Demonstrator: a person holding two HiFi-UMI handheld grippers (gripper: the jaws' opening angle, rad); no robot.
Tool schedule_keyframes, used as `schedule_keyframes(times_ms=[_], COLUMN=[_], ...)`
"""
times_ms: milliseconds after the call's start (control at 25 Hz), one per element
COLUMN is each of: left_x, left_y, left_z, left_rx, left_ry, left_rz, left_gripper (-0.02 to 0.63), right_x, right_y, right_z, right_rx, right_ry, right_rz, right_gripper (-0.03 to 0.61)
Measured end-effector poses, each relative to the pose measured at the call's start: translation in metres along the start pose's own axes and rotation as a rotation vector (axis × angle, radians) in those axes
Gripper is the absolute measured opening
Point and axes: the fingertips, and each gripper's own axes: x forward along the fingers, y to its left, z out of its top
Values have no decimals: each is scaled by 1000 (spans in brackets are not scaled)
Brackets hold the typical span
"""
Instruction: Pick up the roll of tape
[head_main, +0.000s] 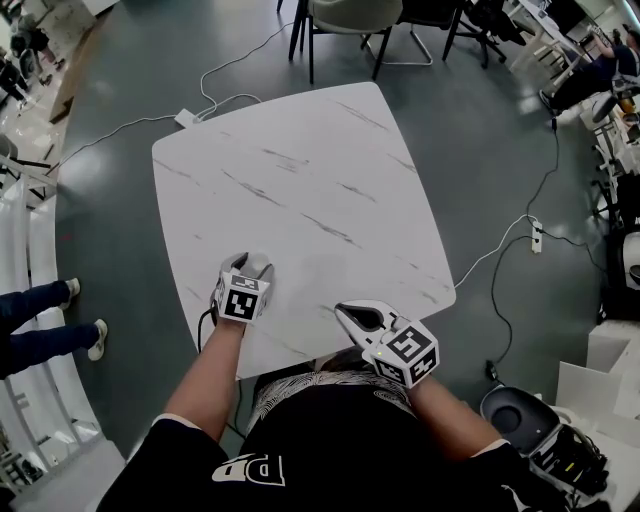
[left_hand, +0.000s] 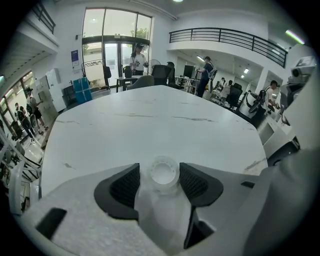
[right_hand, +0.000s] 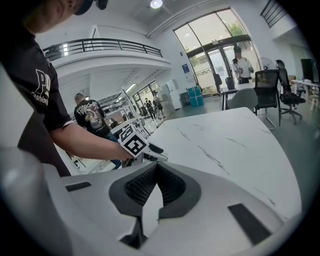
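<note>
A small clear roll of tape (left_hand: 164, 174) lies flat on the white marble table (head_main: 300, 180), near its front edge. My left gripper (left_hand: 159, 165) straddles it from above. Its jaws stand wide, and the dark pads (left_hand: 125, 185) flank the roll with a small gap on the left side. The head view shows the same gripper (head_main: 251, 271) with the pale roll (head_main: 257, 265) at its tips. My right gripper (head_main: 347, 313) hovers over the table's front edge, shut with nothing in it. Its pads meet at the tip (right_hand: 155, 165). The left gripper's tips (right_hand: 156, 154) also show in the right gripper view.
Chairs (head_main: 350, 20) stand beyond the table's far edge. A power strip (head_main: 186, 118) and cables lie on the grey floor to the left and right. A person's legs (head_main: 40, 320) stand at the left. Several people and desks fill the room behind.
</note>
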Motion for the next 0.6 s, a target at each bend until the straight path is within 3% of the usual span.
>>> schedule_keyframes(times_ms=[480,600], left_x=[-6,-5], left_y=[2,1], left_z=[-3,-3], left_rx=[2,11], left_ry=[-80,-67], left_rz=[-7,-10], left_gripper=[247,216], right_x=[-3,-8], right_y=[10,10], right_z=[-2,-1], right_rx=[-13,-12], right_ry=[-6,-9], right_rz=[-14,-26], right_gripper=[5,5])
